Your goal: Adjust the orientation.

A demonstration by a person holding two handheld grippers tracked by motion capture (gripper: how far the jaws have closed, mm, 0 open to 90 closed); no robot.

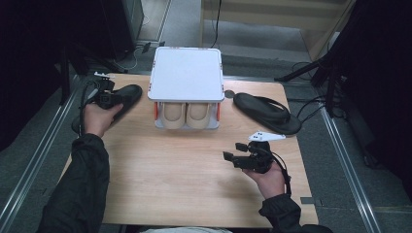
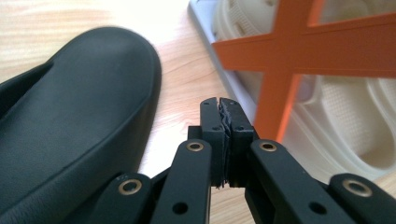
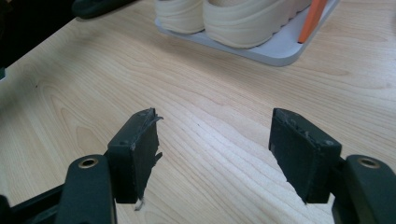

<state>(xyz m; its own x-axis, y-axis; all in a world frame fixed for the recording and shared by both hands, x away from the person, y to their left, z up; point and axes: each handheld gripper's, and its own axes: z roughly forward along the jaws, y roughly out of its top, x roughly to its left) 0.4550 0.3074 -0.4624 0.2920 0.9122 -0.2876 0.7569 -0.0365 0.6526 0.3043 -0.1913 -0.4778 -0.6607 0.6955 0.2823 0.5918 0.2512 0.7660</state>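
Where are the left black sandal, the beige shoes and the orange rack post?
left black sandal [image 2: 79, 116], left gripper view, on its footbed.
beige shoes [image 1: 187, 115], high view, on the toes.
orange rack post [image 3: 312, 21], right gripper view, mid-post.

The rack's white top hides most of the cream shoes.

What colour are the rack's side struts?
Orange; the side struts show best in the left gripper view.

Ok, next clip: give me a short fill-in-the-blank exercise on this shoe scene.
1. The left claw is ____, with nothing between its jaws.
2. The right claw is ____ over bare table.
3. The beige shoes sit on the rack's ____ shelf.
4. Each black slipper, left and right, lies ____ the rack.

Missing words: shut; open; lower; beside
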